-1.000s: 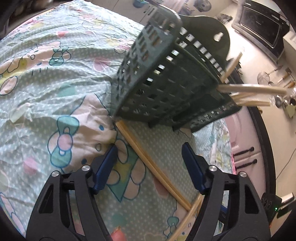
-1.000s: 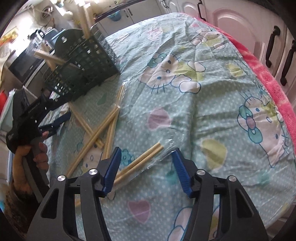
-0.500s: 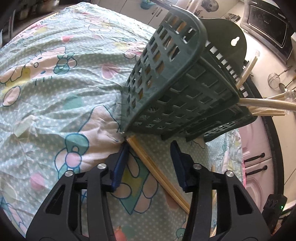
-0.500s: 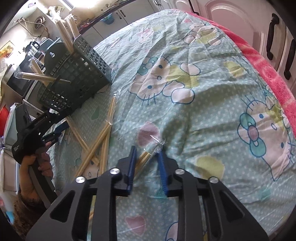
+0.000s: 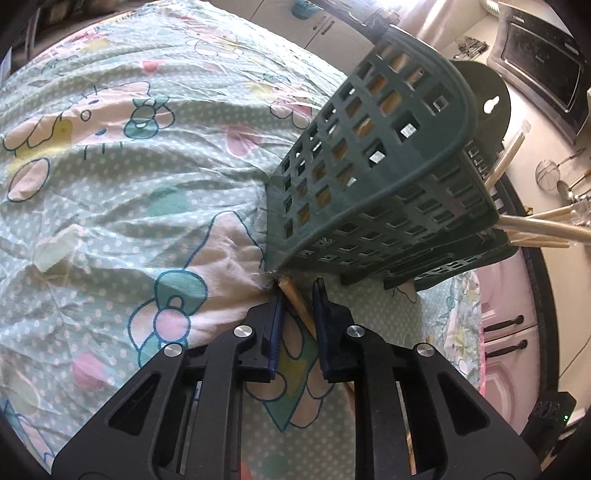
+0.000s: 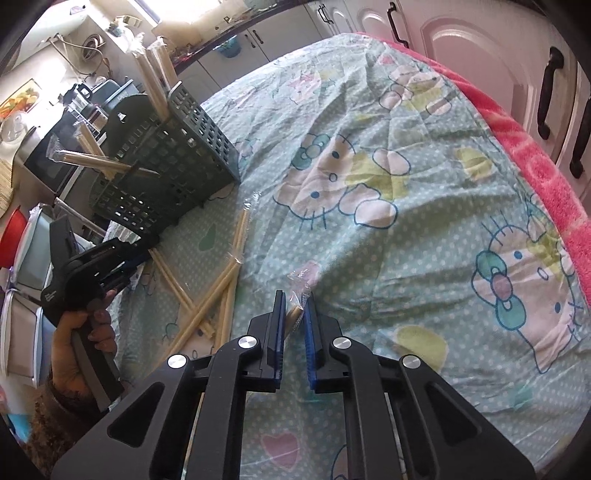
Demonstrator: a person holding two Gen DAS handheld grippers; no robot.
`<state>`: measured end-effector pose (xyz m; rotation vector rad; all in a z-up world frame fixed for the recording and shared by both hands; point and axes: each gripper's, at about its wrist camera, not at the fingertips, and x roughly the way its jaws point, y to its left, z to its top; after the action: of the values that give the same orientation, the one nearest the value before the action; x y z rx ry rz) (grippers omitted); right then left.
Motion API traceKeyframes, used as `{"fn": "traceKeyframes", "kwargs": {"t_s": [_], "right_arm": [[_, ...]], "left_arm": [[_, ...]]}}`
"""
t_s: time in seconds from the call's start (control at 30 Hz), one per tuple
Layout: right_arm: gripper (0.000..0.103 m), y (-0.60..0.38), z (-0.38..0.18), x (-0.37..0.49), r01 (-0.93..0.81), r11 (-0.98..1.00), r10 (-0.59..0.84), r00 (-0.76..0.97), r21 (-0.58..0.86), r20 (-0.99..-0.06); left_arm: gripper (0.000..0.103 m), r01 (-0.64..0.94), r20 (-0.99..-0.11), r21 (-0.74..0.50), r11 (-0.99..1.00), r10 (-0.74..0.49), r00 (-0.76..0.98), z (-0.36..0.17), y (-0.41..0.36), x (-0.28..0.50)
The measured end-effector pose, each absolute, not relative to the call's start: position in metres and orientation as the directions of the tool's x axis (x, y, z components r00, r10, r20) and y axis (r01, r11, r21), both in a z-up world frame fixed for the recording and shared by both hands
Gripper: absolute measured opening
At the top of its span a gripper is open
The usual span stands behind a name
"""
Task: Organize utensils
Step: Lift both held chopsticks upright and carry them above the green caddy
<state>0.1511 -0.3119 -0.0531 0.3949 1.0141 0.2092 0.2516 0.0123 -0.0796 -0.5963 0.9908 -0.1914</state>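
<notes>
A wrapped chopstick pair [image 6: 294, 314] is being pinched by the right gripper [image 6: 293, 310] for lifting; near the basket [image 5: 373, 177], another pair [image 5: 295, 300] is being clamped by the left gripper [image 5: 298, 295]

Both views are bright with daylight. In the right wrist view the light pours from a window [image 6: 162, 14] at the top left, blown out to white glare. The tablecloth [image 6: 388, 229] is evenly lit, its creases casting soft shadows. In the left wrist view the green basket [image 5: 373, 184] throws a dark shadow beneath itself. Fisheye distortion bends straight lines strongly toward the rims, and black vignette fills all 4 corners. Focus is sharp at the centre and softens slightly toward the edges.
</notes>
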Motion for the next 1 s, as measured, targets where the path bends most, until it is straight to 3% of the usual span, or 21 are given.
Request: {"fn": "traceKeyframes", "kwargs": {"t_s": [0.43,1.0], "right_arm": [[0.008,-0.283,-0.005,0.143,-0.141,0.917,0.382,0.587,0.374,-0.714],[0.005,-0.242,0.067,0.138,-0.325,0.894,0.447,0.679,0.308,-0.582]], "left_arm": [[0.006,-0.022,-0.603,-0.637,0.771,-0.480,0.637,-0.036,0.042,0.217],[0.003,0.179,-0.442,-0.505,0.844,-0.431,0.786,0.062,0.024,0.166]]}}
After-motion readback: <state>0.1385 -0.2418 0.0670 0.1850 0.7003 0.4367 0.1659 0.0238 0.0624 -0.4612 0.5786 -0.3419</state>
